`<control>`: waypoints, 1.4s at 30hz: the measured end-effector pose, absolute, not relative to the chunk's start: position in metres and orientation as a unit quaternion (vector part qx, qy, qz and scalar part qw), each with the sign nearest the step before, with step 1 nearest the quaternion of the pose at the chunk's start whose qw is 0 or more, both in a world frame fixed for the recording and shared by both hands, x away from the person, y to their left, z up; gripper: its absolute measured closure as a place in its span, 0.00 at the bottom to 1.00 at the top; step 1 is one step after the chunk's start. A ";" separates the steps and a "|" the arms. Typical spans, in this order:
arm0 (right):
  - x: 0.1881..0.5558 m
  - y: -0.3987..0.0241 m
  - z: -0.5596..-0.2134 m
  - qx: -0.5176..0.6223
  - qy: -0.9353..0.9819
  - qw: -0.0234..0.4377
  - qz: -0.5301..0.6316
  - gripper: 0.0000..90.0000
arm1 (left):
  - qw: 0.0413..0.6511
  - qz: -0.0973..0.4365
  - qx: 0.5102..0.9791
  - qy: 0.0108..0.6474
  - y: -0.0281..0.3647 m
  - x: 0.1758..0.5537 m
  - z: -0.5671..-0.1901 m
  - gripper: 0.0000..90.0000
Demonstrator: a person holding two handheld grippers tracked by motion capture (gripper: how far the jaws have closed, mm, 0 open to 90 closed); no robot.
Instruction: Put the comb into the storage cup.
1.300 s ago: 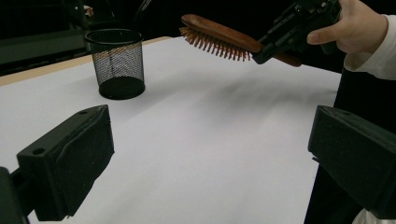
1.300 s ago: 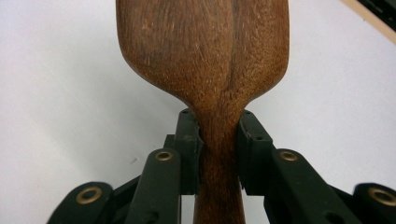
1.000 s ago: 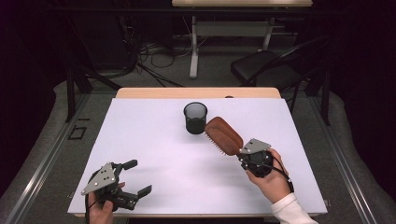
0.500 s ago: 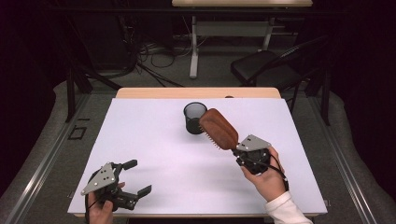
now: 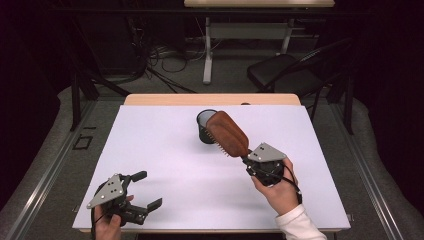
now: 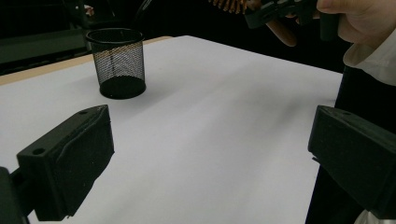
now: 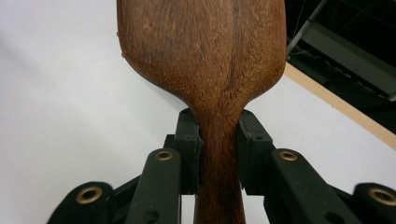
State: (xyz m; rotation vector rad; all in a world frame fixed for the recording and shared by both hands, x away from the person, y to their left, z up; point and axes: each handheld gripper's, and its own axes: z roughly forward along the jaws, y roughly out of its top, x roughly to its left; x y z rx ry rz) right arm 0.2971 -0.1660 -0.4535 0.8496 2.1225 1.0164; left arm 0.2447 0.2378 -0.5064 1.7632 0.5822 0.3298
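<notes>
A brown wooden hairbrush (image 5: 227, 132) hangs tilted above the white table (image 5: 150, 145), bristles facing down. My right gripper (image 5: 246, 160) is shut on its handle. In the right gripper view both pads (image 7: 189, 140) press the narrow neck of the hairbrush (image 7: 201, 51). In the high view the brush head lies over the right side of a black mesh cup (image 5: 202, 131), which stands upright at the table's far middle. My left gripper (image 5: 148, 190) rests low at the front left, open with nothing between its jaws. From the left gripper view (image 6: 210, 154) the mesh cup (image 6: 119, 63) stands ahead.
A tan wooden strip (image 5: 210, 99) borders the table's far edge. Beyond it stand a dark chair (image 5: 280, 72) and loose cables (image 5: 160, 57) on the floor. The white table surface spreads between the two grippers.
My right gripper has lifted the hairbrush and carried it left toward the mesh cup, so the brush head now overlaps the cup. The left gripper has stayed put.
</notes>
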 end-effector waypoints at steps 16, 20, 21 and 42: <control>0.302 -0.149 -0.455 0.319 0.781 0.313 0.435 0.81 | 0.589 0.142 0.753 0.256 0.239 0.247 -0.508 0.00; 0.302 -0.148 -0.457 0.320 0.775 0.314 0.445 0.81 | 0.590 0.141 0.752 0.256 0.239 0.247 -0.508 0.00; 0.302 -0.148 -0.457 0.319 0.774 0.315 0.447 0.81 | 0.590 0.141 0.753 0.256 0.240 0.247 -0.508 0.00; 0.296 -0.152 -0.464 0.323 0.752 0.322 0.476 0.81 | 0.595 0.120 0.747 0.273 0.231 0.255 -0.505 0.00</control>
